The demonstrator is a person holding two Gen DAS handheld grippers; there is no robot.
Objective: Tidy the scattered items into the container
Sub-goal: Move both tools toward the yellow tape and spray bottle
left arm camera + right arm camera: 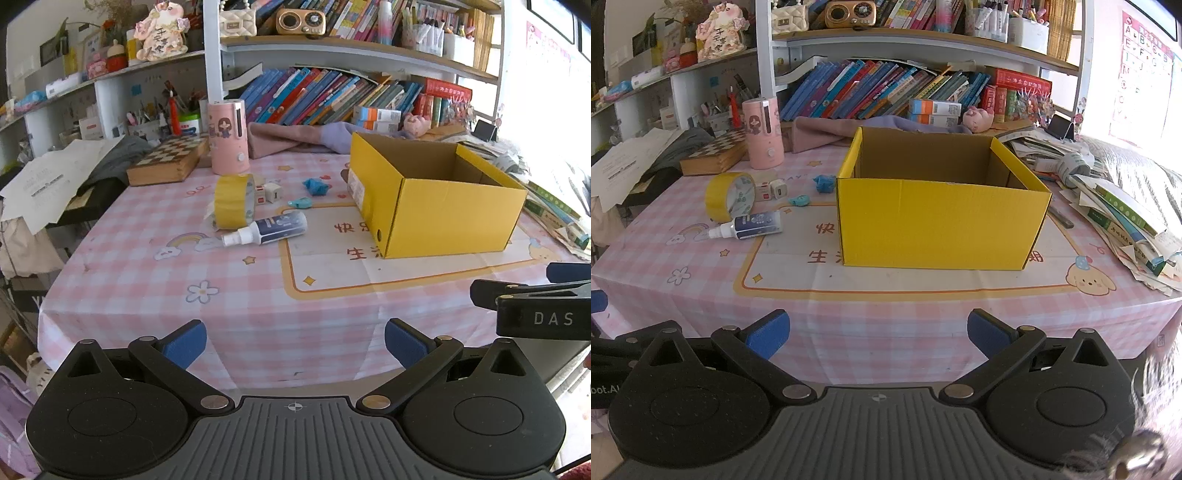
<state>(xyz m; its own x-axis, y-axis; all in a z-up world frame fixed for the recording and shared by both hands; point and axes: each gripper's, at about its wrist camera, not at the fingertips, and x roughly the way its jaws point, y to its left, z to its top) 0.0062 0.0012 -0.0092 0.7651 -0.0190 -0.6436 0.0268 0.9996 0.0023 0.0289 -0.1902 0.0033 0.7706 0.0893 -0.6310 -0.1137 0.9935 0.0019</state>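
Note:
An open yellow cardboard box (439,210) (942,221) stands on the pink checked tablecloth. To its left lie a yellow tape roll (232,201) (728,195), a small spray bottle (267,230) (748,226) on its side, a white charger cube (271,192) (775,190), a blue crumpled toy (316,185) (823,183) and a small teal piece (300,202) (799,200). My left gripper (295,345) hangs open near the table's front edge, well short of the items. My right gripper (878,334) is open too, facing the box front, nothing between its fingers.
A pink humidifier (229,138) (764,133), a wooden chess box (168,160) and folded cloth (291,136) sit behind the items. Stacked books and papers (1119,218) crowd the right side. Bookshelves rise at the back. The right gripper's body (535,306) shows at the left view's right edge.

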